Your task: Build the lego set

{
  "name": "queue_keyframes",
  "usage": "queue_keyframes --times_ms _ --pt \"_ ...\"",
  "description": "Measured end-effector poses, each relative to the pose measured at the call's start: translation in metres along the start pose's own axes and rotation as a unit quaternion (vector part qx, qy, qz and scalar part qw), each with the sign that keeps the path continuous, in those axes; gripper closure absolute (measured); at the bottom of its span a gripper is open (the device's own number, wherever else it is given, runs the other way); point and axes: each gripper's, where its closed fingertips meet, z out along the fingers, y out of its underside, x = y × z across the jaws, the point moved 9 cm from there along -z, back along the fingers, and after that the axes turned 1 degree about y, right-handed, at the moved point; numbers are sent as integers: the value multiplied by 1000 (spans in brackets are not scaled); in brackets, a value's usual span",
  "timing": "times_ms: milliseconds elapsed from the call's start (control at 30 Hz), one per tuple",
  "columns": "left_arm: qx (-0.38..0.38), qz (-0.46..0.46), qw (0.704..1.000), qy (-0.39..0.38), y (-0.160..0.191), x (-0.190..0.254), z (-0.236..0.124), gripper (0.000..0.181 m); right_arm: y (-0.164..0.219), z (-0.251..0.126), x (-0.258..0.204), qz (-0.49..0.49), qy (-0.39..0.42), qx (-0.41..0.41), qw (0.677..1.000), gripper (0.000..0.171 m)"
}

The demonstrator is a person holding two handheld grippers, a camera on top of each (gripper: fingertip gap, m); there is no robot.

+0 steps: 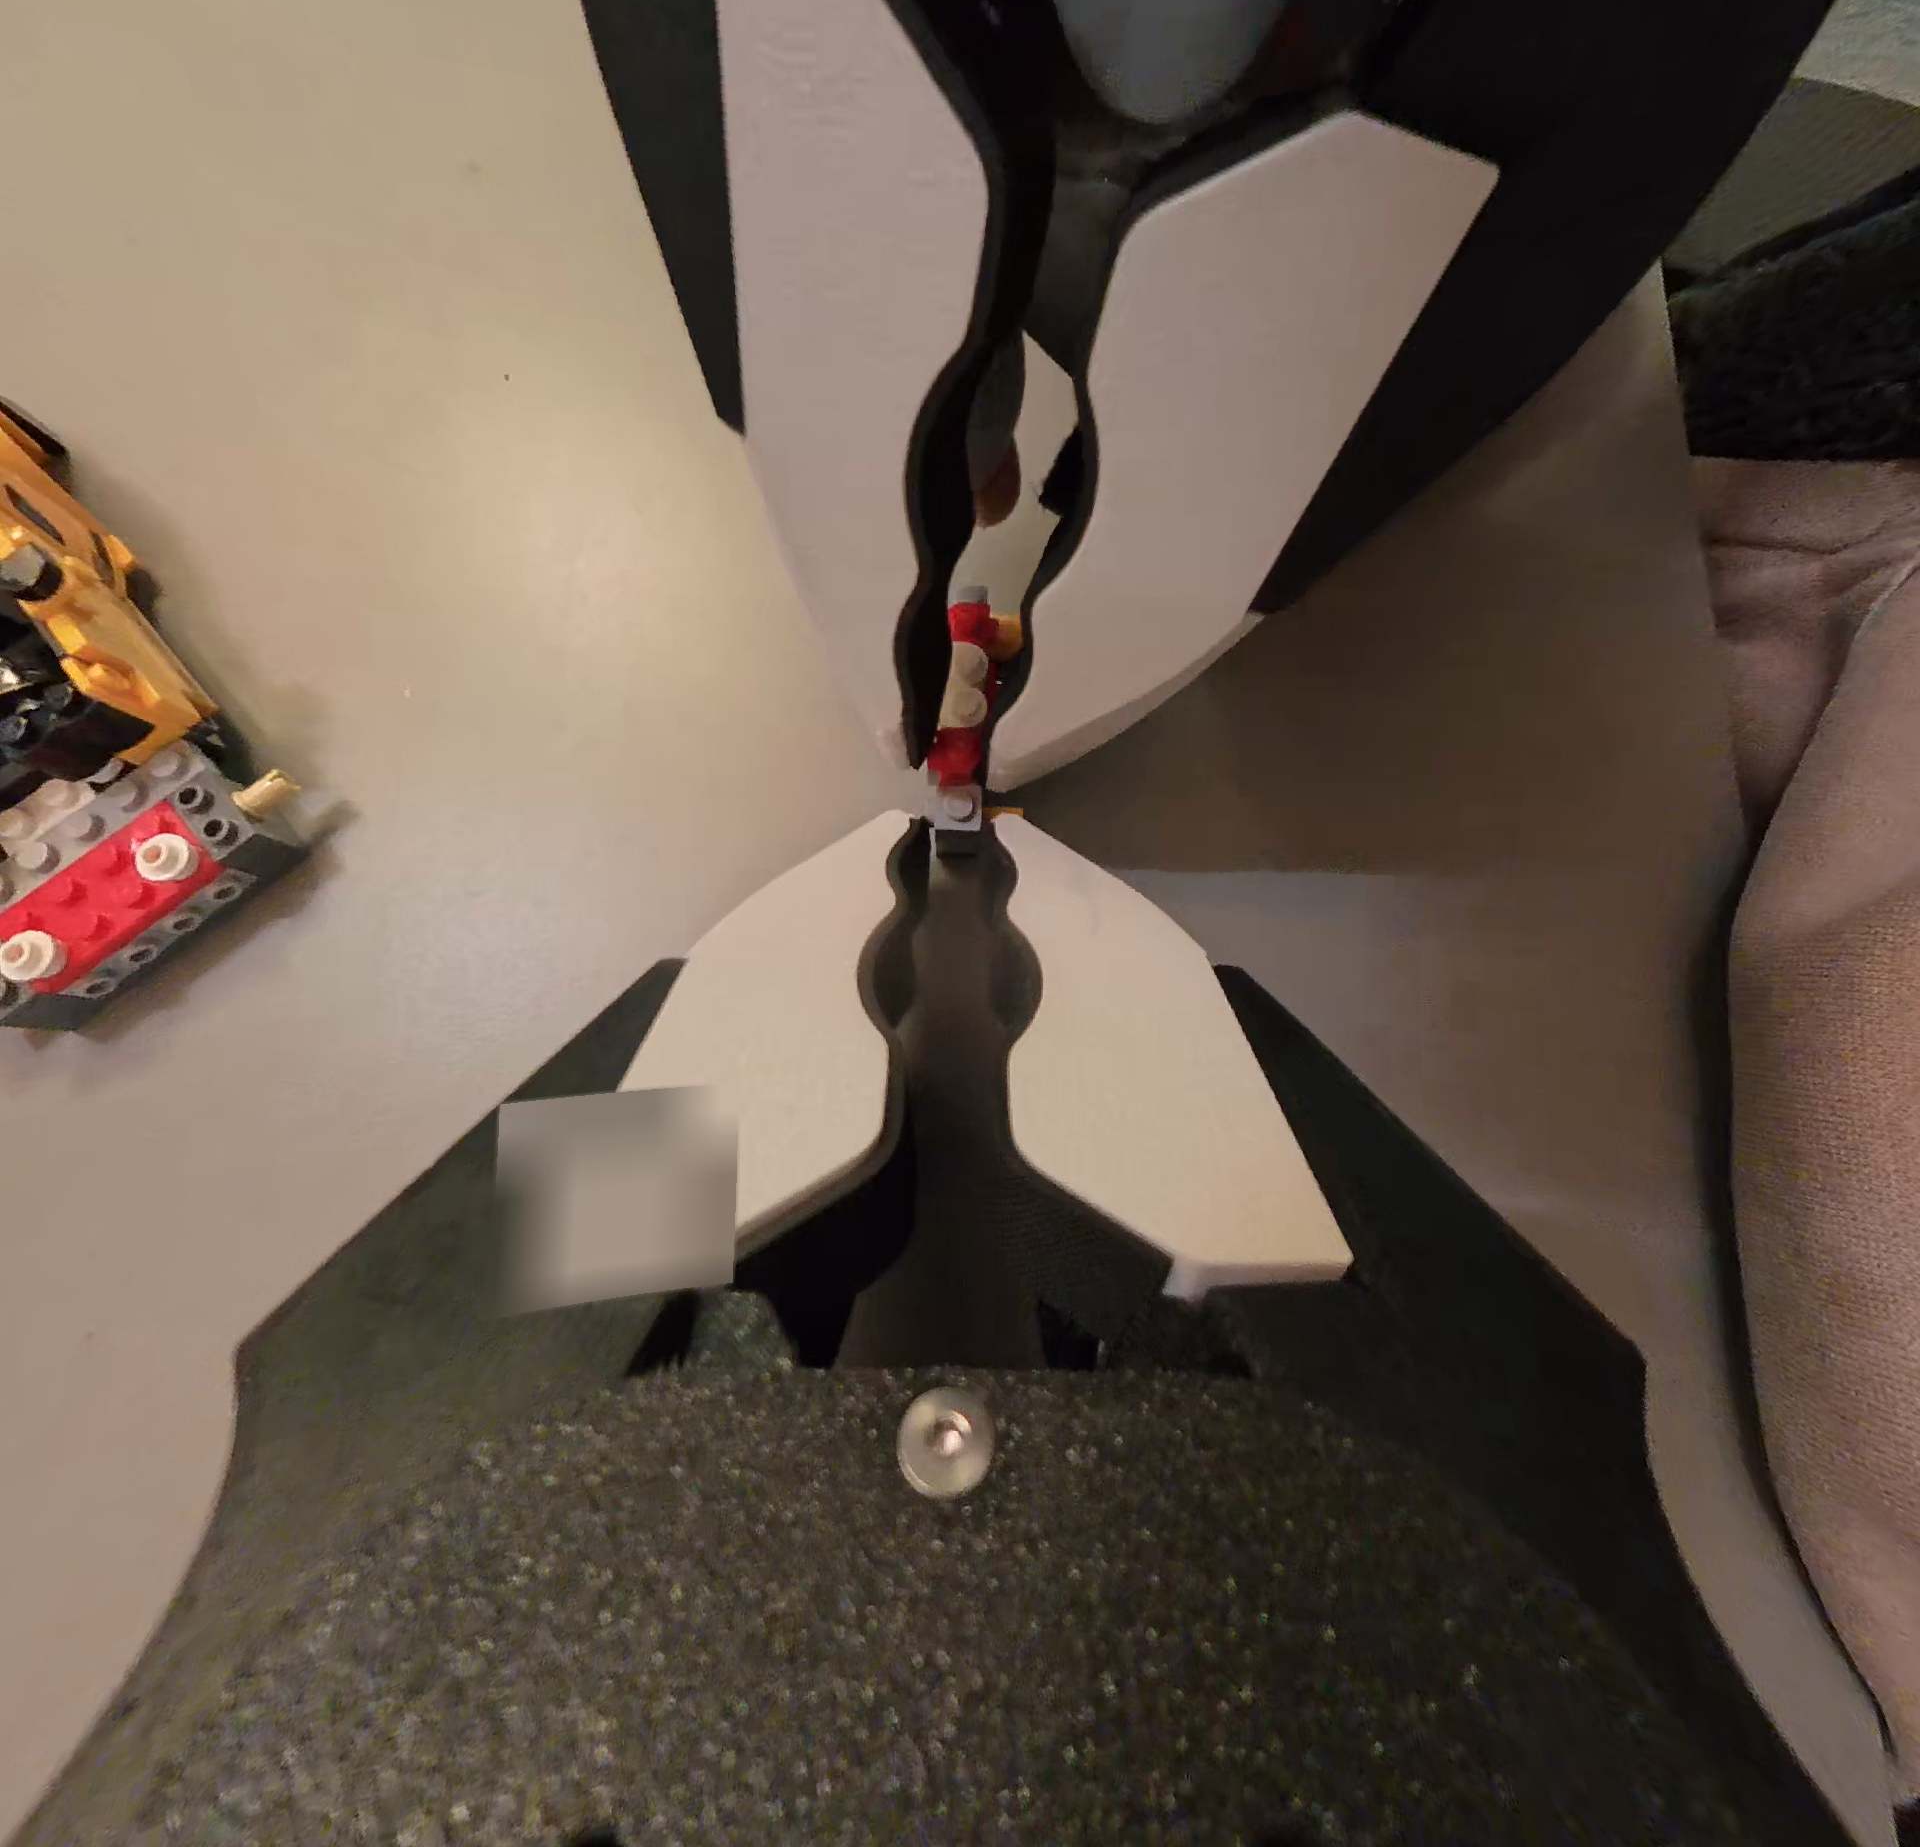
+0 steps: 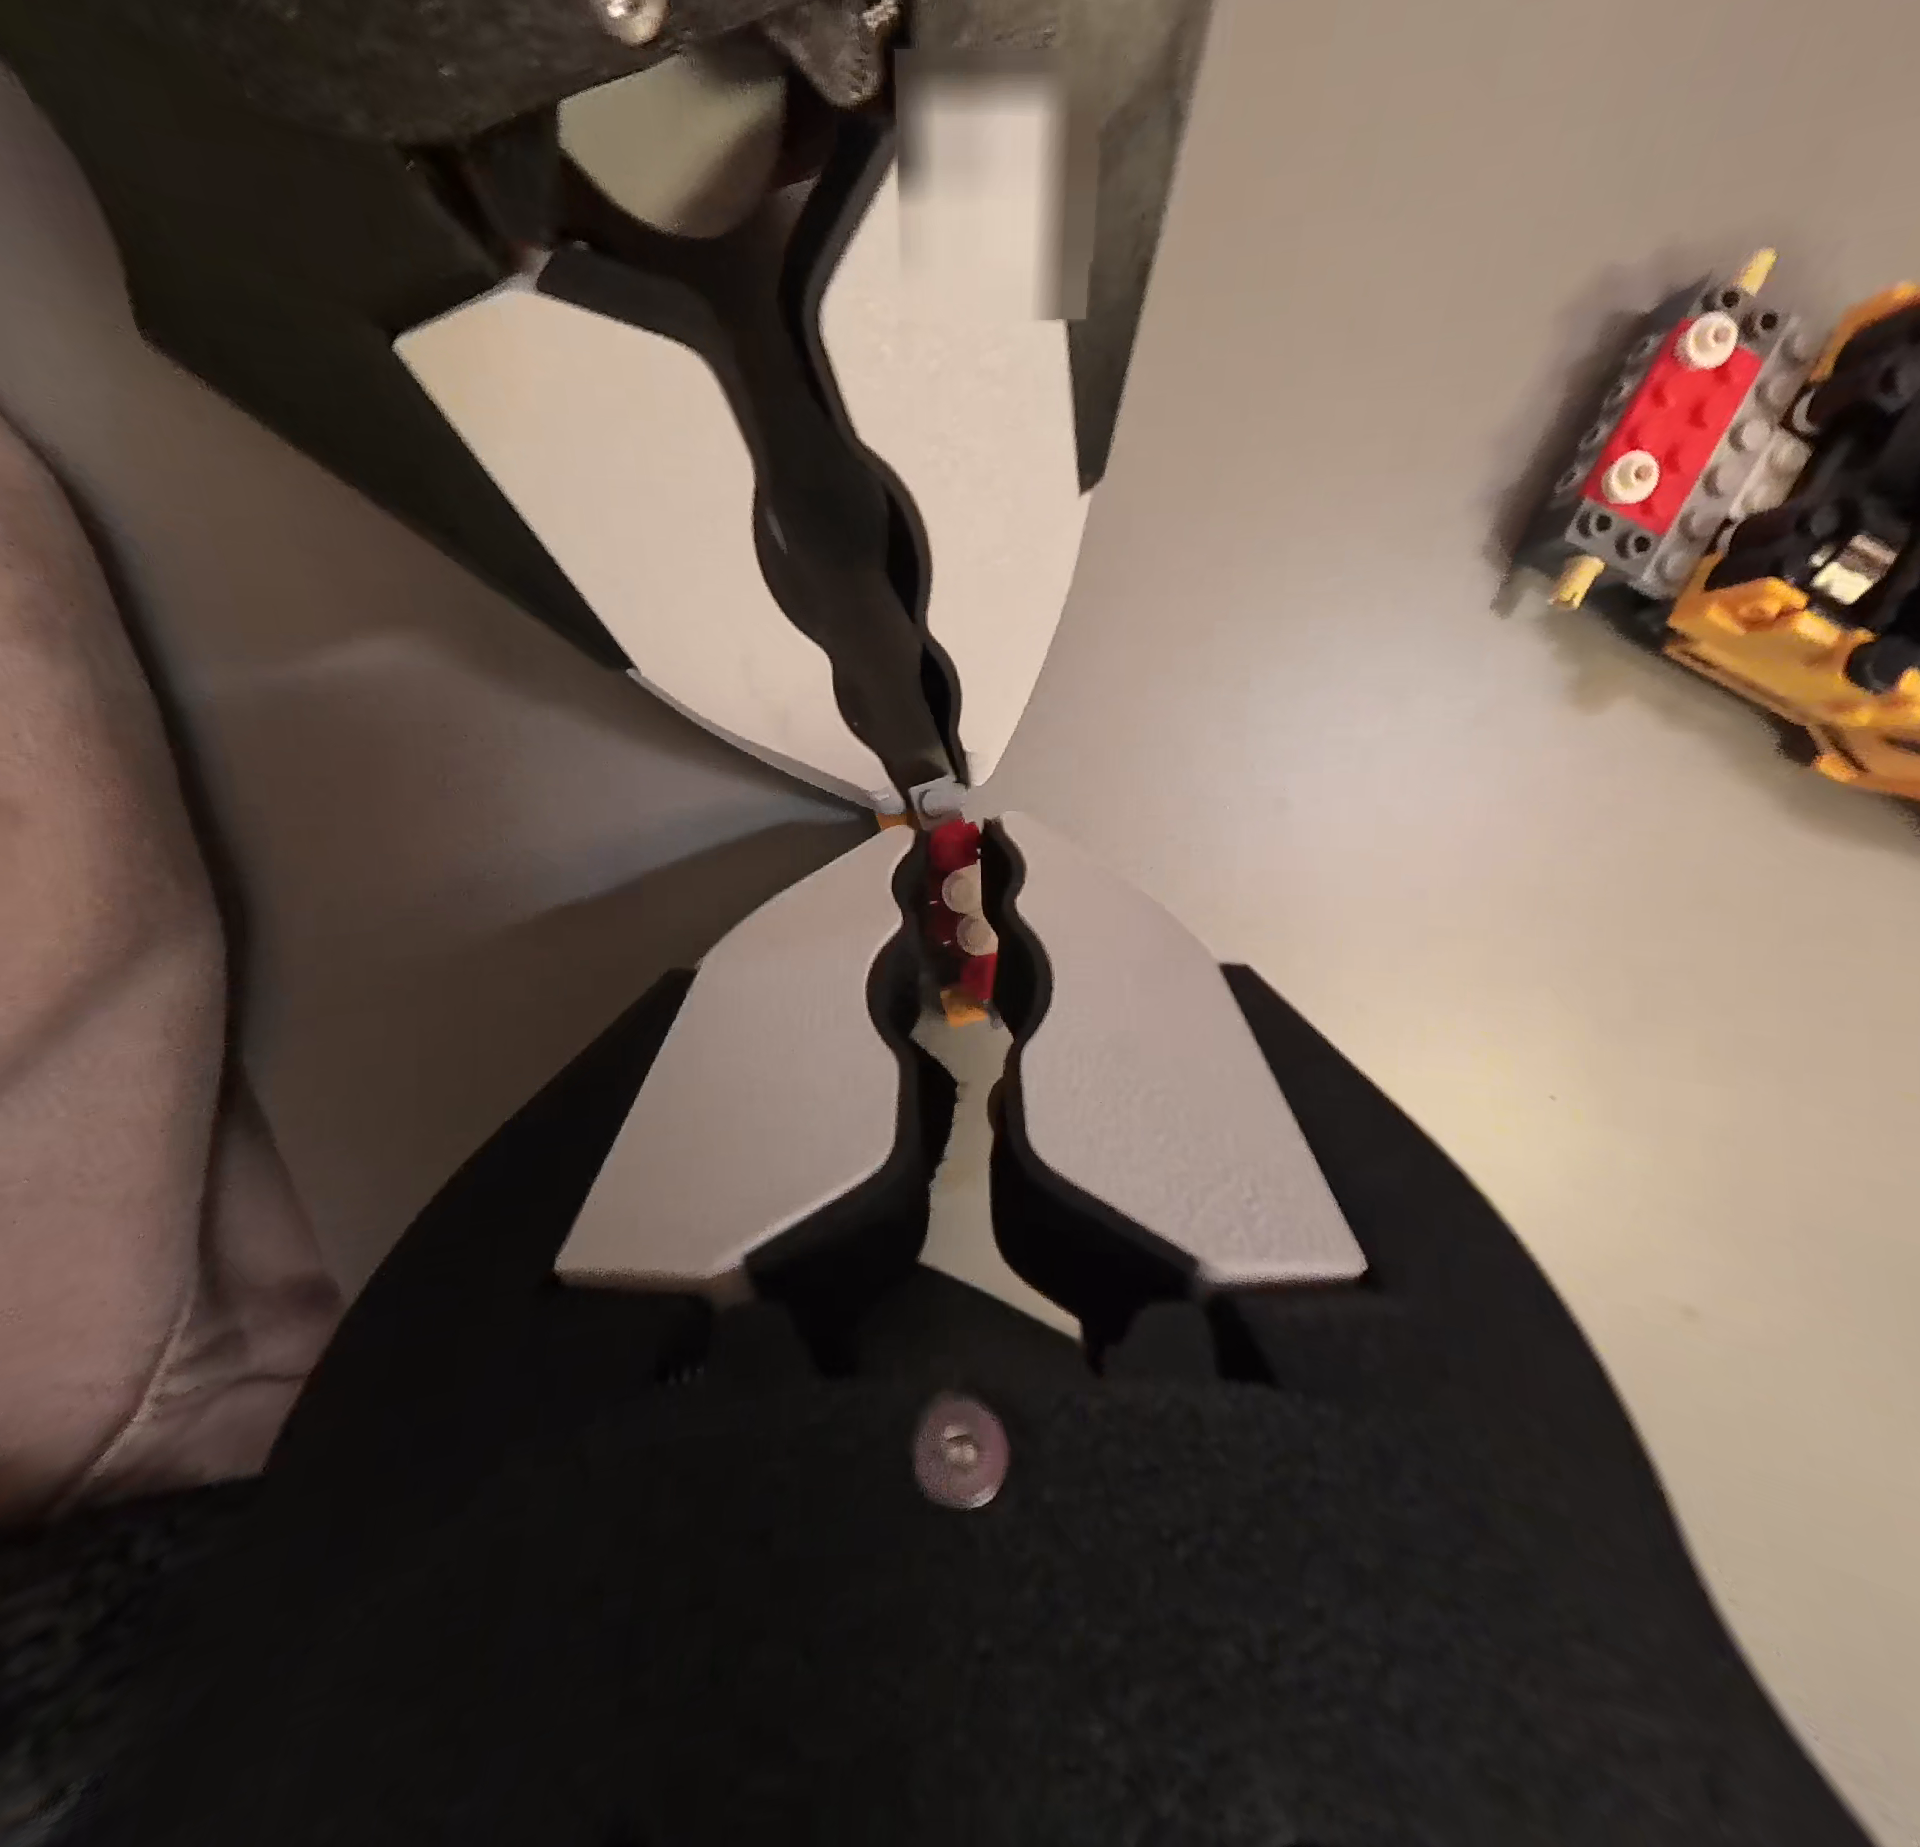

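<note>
My left gripper (image 1: 956,839) is shut on a small grey plate (image 1: 957,808). My right gripper (image 2: 951,841) is shut on a small red sub-assembly (image 2: 961,914) with white round studs and an orange piece at its rear. The two grippers meet tip to tip above the beige table (image 1: 520,447), and the grey plate (image 2: 933,795) touches the front end of the red sub-assembly (image 1: 966,691). The right gripper (image 1: 951,758) comes in from the top of the left wrist view. The left gripper (image 2: 928,777) comes in from the top of the right wrist view.
A partly built lego vehicle (image 1: 114,862), with a grey and red studded base and yellow and black parts, lies on the table to the side; it also shows in the right wrist view (image 2: 1714,467). Pinkish cloth (image 1: 1818,862) lies past the table edge. The tips of both grippers are at nearly the same place.
</note>
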Motion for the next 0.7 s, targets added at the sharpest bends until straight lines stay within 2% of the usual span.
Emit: queue_keyframes --times_ms 167,267,367,433,567,700 --pt "-1 3 1000 -7 0 1 0 172 -2 0 1 59 -5 -15 998 163" --pt "-1 2 1000 -1 0 1 0 172 -2 0 0 56 -9 -13 998 163" --pt "-1 6 1000 5 0 1 -1 172 -1 -1 0 -51 -13 -1 999 161" --pt "0 6 1000 7 0 1 -1 172 -2 -3 1 -121 -21 1 992 153" --pt "1 5 1000 12 1 1 0 172 -4 0 3 -185 -38 -16 982 159" --pt "1 1 1000 15 1 0 -1 172 -5 1 6 -194 -58 -9 979 162"
